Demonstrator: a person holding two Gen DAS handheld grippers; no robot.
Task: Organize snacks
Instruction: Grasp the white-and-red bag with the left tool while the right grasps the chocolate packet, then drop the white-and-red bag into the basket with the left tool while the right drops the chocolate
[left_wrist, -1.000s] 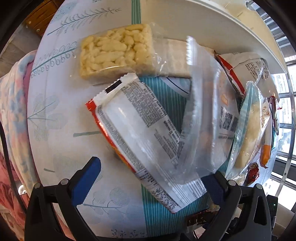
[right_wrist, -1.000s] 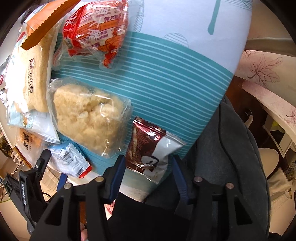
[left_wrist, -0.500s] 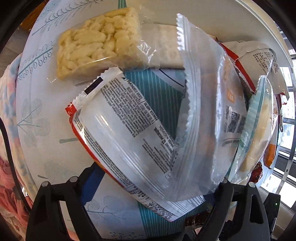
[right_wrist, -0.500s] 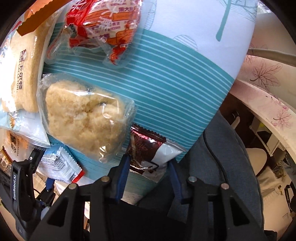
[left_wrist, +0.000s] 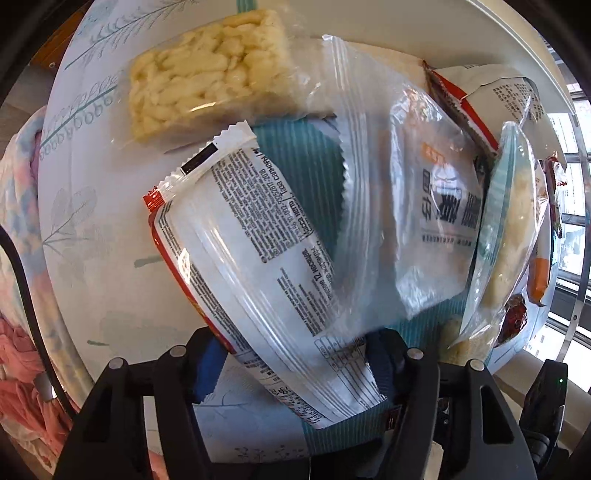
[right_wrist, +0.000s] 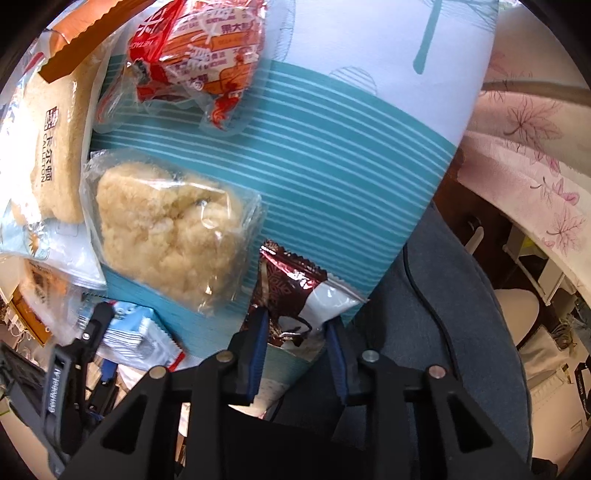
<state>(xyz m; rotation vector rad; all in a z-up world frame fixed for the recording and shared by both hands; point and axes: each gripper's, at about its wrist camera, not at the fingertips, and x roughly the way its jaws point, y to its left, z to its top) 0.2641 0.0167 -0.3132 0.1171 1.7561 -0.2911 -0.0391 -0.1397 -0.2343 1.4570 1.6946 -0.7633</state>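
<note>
A white packet with red edges and black print (left_wrist: 251, 258) lies on the patterned tablecloth (left_wrist: 92, 221). My left gripper (left_wrist: 295, 365) points down over its near end. The jaws are closing, the blue pads meet the packet's two sides, and it bulges between them. In the right wrist view a brown and white packet (right_wrist: 295, 291) sits at the table's near edge. My right gripper (right_wrist: 295, 332) is closing on it, and both pads press its crumpled lower end.
A pale puffed bar in clear wrap (left_wrist: 207, 77) and a clear packet with an orange label (left_wrist: 424, 206) lie beyond the left gripper. A crumbly cake (right_wrist: 166, 229), a red-orange packet (right_wrist: 199, 48) and a bread packet (right_wrist: 55, 147) lie left of the right gripper. A person's grey lap (right_wrist: 443, 332) borders the table (right_wrist: 332, 147).
The left gripper sank onto the white packet and its fingers drew in to the packet's sides. The right gripper's fingers narrowed onto the brown packet, which now looks creased.
</note>
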